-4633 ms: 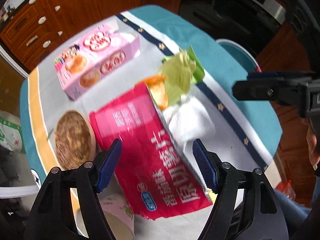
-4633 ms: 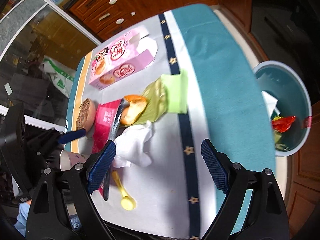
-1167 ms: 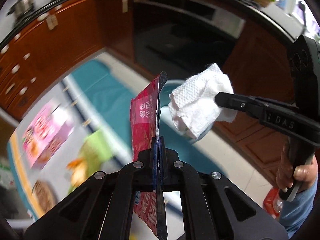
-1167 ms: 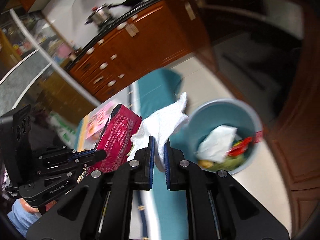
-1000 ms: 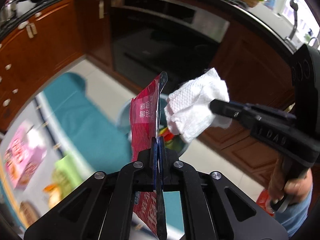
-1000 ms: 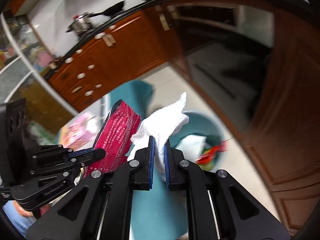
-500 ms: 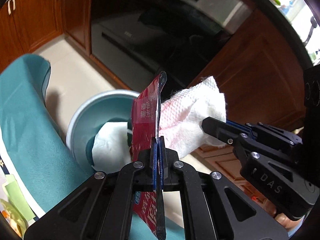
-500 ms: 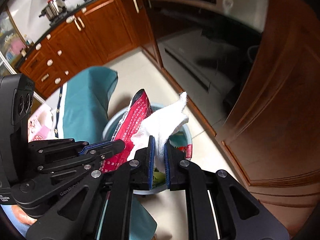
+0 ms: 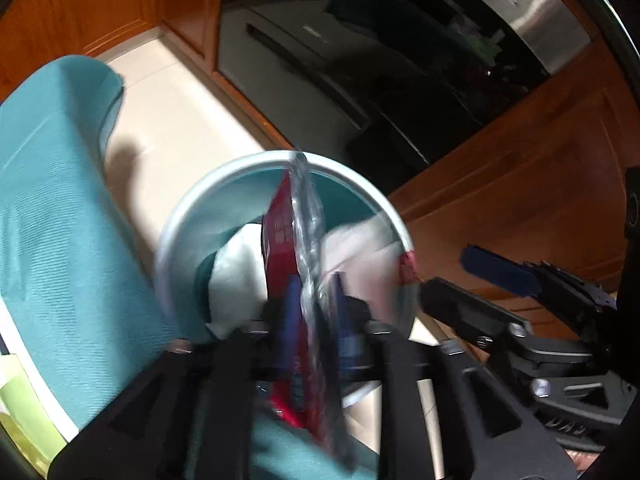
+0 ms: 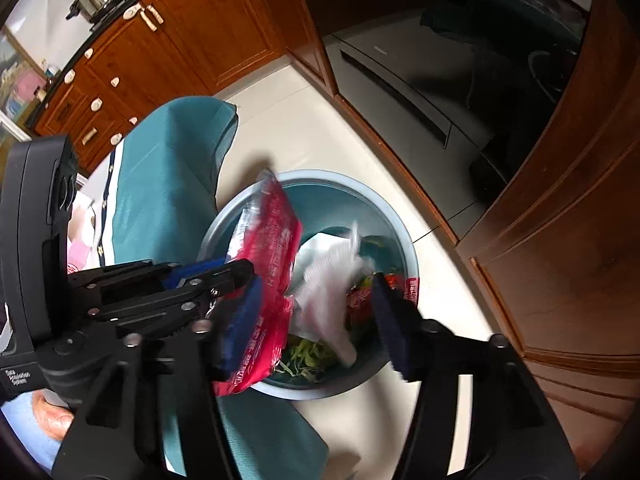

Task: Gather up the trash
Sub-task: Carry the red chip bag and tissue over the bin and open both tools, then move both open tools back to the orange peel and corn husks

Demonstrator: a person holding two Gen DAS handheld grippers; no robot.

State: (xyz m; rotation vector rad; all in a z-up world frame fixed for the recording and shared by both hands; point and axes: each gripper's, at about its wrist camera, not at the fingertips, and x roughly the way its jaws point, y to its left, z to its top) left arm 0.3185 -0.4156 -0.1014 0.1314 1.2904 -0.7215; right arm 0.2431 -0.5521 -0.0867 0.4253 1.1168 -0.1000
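Note:
A round blue-grey trash bin point(image 9: 176, 232) point(image 10: 360, 188) stands on the floor right below both grippers. My left gripper point(image 9: 316, 316) point(image 10: 240, 270) hangs over the bin's near side. Its jaws are opening, and the red snack bag point(image 9: 286, 240) point(image 10: 276, 248) stands loose between them with the pads off it. My right gripper point(image 10: 318, 320) point(image 9: 444, 274) is open and still widening. The white paper towel point(image 10: 328, 280) point(image 9: 360, 248) has left it and is a blur dropping into the bin.
The bin holds white paper point(image 9: 236, 272), green scraps point(image 10: 308, 352) and a red wrapper point(image 10: 360, 292). A teal tablecloth point(image 9: 60, 220) point(image 10: 168, 184) hangs off the table edge beside the bin. A dark oven front point(image 10: 440, 80) and wooden cabinets point(image 10: 580, 220) stand behind.
Both grippers have sunk closer to the bin and gone from shut to open. The paper towel has dropped out of the right one; the red bag has come loose in the left.

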